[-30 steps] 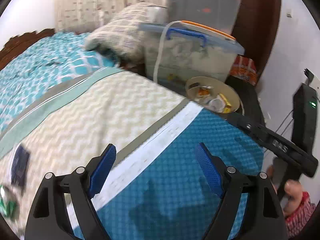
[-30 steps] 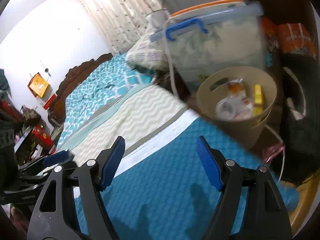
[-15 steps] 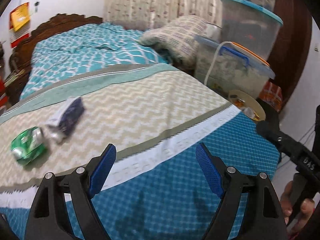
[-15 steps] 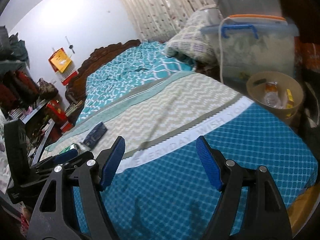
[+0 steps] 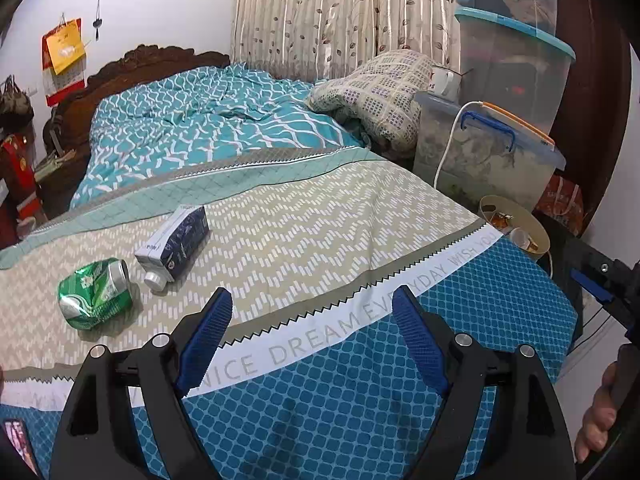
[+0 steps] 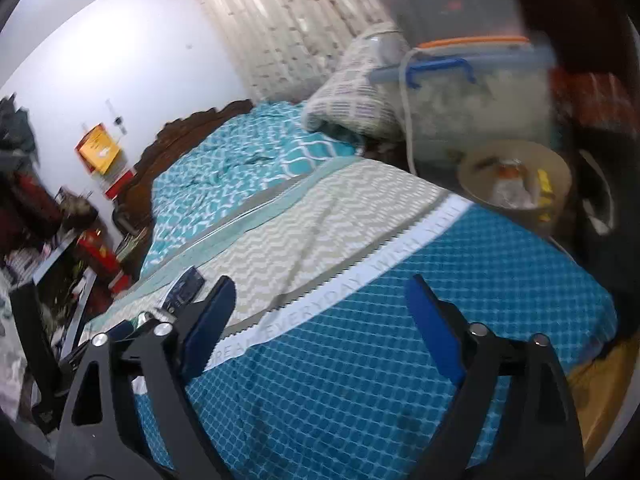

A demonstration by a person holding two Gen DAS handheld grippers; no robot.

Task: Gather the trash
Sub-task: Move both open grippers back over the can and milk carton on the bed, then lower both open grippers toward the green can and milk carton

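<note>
A crushed green can (image 5: 95, 293) lies on the bed's beige chevron band, left of my left gripper (image 5: 312, 334). Beside it lies a dark blue carton (image 5: 176, 240) with a white cap. My left gripper hovers open over the bedspread, nothing between its blue pads. A beige trash bin (image 5: 516, 228) with wrappers inside stands off the bed's far right corner. In the right wrist view my right gripper (image 6: 320, 316) has its jaws opening wider, with nothing between them, above the blue patterned cover; the carton (image 6: 186, 286) shows far left and the bin (image 6: 516, 182) at the upper right.
Stacked clear storage boxes (image 5: 508, 64) and a rolled patterned blanket (image 5: 380, 92) crowd the bed's far right side. A white cable (image 5: 448, 140) hangs over the lower box. A carved headboard (image 5: 132, 68) stands at the back. A hand (image 5: 600, 412) shows at the lower right edge.
The left wrist view has swung left, bringing the can and carton into plain sight. The right gripper has pulled back from the bin and its jaws have spread wider.
</note>
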